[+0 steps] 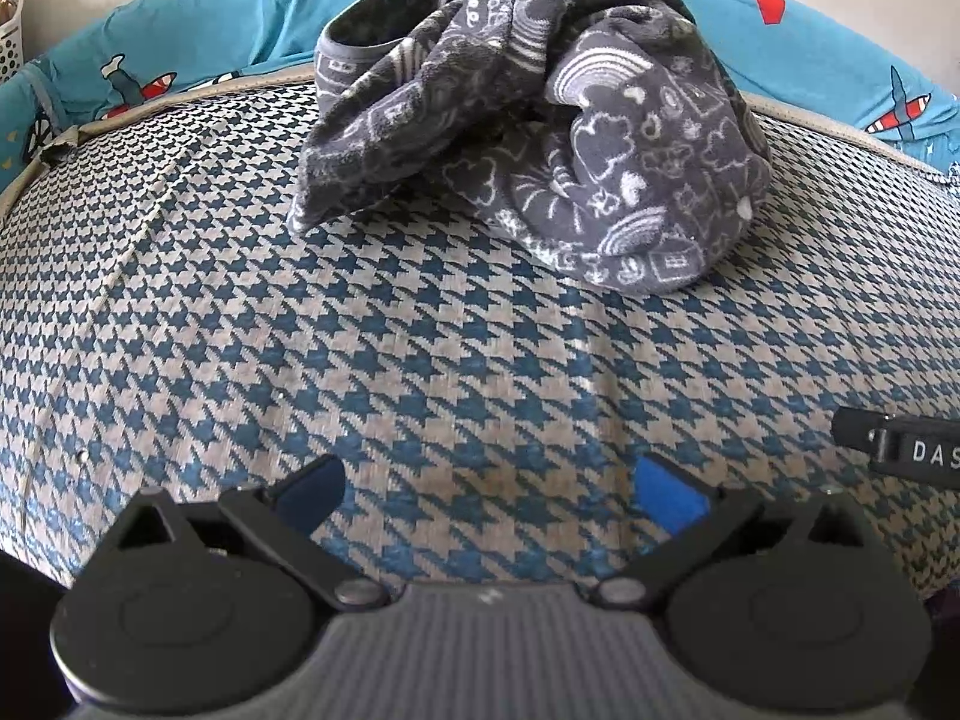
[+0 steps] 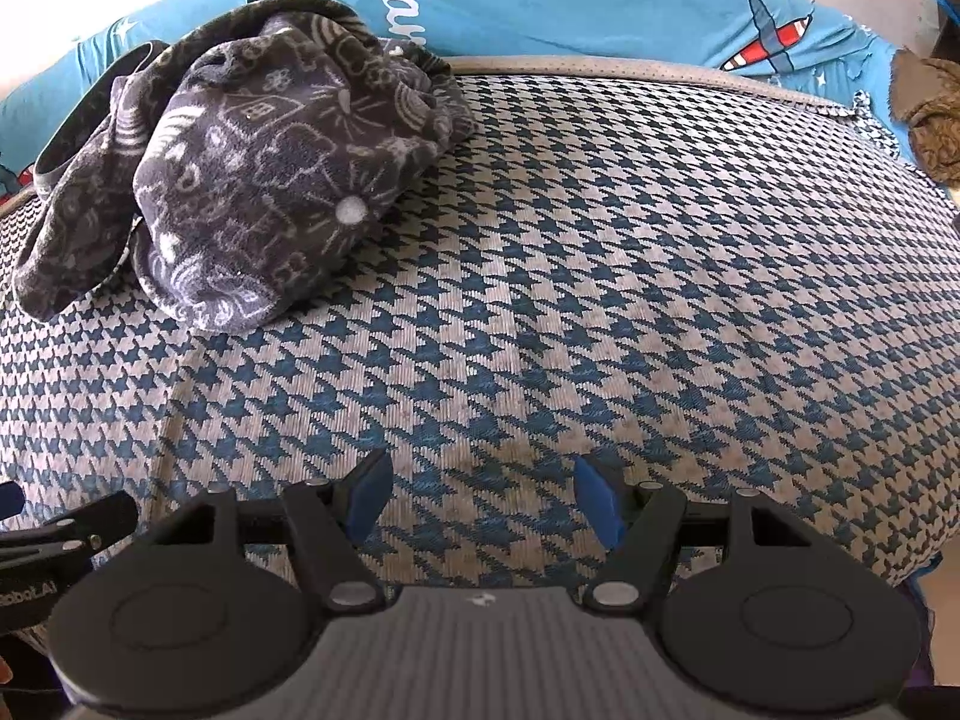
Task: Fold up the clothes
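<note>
Grey fleece garment point(image 1: 528, 138) crumpled | waistband partly hidden | folds unreadable

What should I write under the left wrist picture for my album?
Crumpled grey doodle-print garment waits on the houndstooth cover; the open left tool points toward it, holding nothing.

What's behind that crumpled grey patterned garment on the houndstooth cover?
Behind the grey garment runs the houndstooth cover's beige edge, then a blue airplane-print fabric. Whatever lies under the garment's bunched folds is hidden.
</note>
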A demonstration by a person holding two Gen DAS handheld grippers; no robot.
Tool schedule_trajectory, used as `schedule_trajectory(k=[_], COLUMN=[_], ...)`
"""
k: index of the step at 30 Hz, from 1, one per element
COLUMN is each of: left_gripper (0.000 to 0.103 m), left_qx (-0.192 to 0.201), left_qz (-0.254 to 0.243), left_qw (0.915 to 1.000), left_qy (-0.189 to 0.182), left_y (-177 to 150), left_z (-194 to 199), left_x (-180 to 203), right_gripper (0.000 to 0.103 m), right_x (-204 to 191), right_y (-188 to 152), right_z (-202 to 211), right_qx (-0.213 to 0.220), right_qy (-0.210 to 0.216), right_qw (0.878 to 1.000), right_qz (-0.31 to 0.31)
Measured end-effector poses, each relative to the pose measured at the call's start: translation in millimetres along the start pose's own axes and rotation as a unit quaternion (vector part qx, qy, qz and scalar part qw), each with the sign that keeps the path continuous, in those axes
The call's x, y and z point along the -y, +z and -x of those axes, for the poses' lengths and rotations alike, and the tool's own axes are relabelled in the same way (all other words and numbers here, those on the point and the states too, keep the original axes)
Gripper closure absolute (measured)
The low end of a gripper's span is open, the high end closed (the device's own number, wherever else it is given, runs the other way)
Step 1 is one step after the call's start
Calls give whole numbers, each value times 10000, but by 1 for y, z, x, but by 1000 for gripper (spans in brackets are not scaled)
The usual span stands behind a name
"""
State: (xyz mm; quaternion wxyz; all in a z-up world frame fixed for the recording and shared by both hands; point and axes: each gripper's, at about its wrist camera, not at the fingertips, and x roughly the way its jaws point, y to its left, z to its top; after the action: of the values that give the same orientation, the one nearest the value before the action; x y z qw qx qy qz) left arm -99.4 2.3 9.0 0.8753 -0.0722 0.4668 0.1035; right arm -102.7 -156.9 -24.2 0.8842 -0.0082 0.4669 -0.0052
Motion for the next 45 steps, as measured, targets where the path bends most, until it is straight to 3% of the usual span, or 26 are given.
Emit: schedule_trajectory(k=[45], left_gripper=[0], left_qx=[-127], left_qz=[-210], left_qw=[9994], left_qy=[-242], left_y=[1], left_z=[0], left_x=[7], right_gripper=[38], right_x=[5], right_y=[4], right_z=[-1], right_qx=[-297], right_qy=[-119], right_qw=[9992], right_qz=[-257])
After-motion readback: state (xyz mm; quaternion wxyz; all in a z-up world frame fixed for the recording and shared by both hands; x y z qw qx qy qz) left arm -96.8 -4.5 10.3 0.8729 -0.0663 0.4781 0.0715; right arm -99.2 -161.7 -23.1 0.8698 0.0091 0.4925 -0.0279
